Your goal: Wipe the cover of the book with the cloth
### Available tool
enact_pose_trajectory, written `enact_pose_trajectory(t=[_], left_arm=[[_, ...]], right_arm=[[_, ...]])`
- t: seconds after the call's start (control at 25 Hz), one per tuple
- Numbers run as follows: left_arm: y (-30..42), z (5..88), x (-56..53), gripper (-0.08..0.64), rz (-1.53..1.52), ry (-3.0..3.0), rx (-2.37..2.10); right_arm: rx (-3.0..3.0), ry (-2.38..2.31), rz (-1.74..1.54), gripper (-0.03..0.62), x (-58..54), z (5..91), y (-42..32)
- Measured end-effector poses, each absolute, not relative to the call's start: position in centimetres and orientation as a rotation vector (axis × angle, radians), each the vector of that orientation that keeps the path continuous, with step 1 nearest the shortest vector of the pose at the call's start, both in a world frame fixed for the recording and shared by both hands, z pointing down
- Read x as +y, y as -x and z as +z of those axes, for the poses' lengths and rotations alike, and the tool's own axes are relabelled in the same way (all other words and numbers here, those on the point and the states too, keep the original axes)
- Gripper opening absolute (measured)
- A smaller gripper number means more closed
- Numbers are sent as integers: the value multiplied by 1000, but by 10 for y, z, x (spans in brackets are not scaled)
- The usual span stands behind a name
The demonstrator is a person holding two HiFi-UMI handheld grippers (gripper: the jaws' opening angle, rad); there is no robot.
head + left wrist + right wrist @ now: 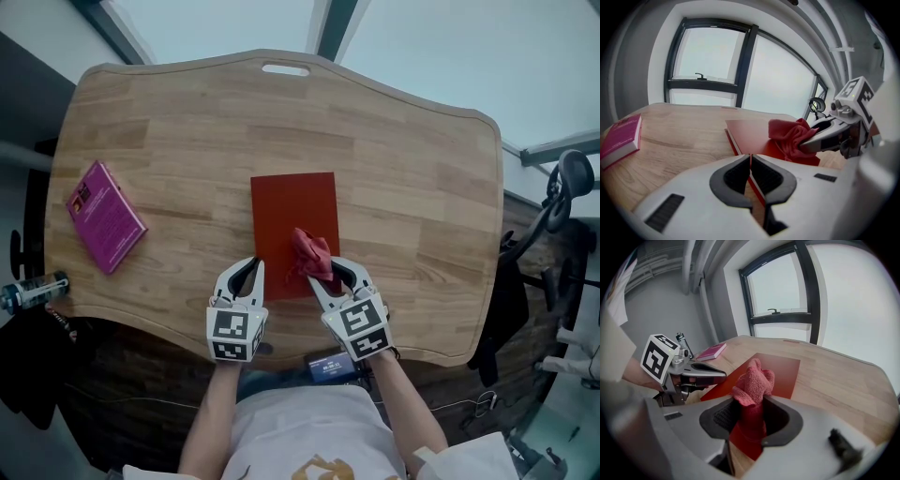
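A red book point(293, 220) lies flat in the middle of the wooden table point(422, 187), near the front edge. My right gripper point(328, 271) is shut on a bunched red cloth point(311, 251), which rests on the book's near right part. The right gripper view shows the cloth point(753, 380) standing up between the jaws over the book's cover point(785, 371). My left gripper point(251, 270) sits at the book's near left edge. Its jaws are closed on that edge point(750, 157), with a thin red strip showing between the pads.
A pink book point(105, 215) lies at the table's left side. A bottle point(33, 289) sits off the table's left edge. A black chair point(562, 187) stands to the right. Windows are beyond the far edge.
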State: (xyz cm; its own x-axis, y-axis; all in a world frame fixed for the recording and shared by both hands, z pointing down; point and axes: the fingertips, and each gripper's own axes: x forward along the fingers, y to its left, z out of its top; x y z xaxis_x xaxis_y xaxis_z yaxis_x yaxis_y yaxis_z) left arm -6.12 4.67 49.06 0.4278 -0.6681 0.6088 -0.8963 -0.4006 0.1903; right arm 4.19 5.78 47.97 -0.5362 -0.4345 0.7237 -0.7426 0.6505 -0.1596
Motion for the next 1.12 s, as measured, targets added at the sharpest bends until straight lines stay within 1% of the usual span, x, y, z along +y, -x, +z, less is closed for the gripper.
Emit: enact_pose_trajectory(t=[0.68,1.12], left_arm=[[61,490,47,21,590,-2199,-1300],[57,491,47,21,611,-2227,-1267]], right_arm=[[-2187,-921,636,143,76,479,-49],[-2190,-924,625,143,61,481,-55]])
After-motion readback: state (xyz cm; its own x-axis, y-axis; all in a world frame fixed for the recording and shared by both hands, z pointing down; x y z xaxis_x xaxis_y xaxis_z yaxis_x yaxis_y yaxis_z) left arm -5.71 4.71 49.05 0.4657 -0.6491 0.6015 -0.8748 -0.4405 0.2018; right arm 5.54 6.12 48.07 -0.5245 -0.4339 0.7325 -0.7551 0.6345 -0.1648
